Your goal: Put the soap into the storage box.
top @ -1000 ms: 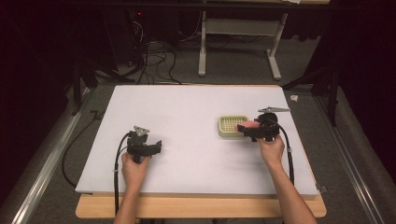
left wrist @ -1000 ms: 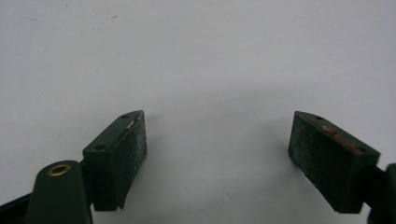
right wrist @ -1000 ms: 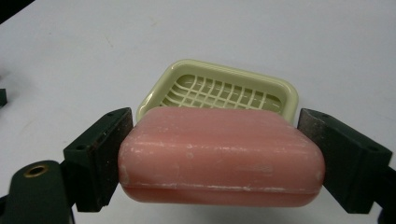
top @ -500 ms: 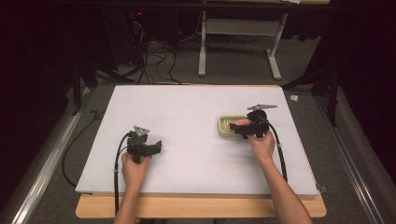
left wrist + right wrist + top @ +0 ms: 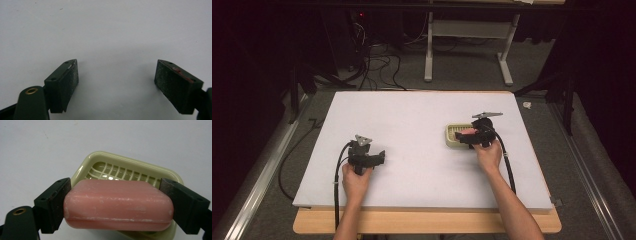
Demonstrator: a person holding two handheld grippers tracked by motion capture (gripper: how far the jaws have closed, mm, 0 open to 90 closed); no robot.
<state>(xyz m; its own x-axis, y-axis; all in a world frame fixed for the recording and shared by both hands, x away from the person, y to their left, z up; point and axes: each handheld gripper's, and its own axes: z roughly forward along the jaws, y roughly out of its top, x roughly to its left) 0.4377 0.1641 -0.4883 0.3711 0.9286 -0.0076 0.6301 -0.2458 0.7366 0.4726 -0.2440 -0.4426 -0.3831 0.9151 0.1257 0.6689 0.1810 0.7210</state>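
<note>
A pink bar of soap sits clamped lengthwise between the two black jaws of my right gripper. It hangs just over a cream soap dish with a slotted grid floor. From the high view the right gripper is at the dish on the right half of the table, and the pink soap peeks out by it. My left gripper rests at the front left, open, its jaws spread wide over bare white surface.
A white board covers the wooden table. Cables and a metal table frame lie on the floor beyond the far edge. A small white object sits by the table's far right corner.
My right gripper has carried the soap leftward and slightly toward the far side, from beside the dish's right edge to over the dish. The left gripper has stayed put.
</note>
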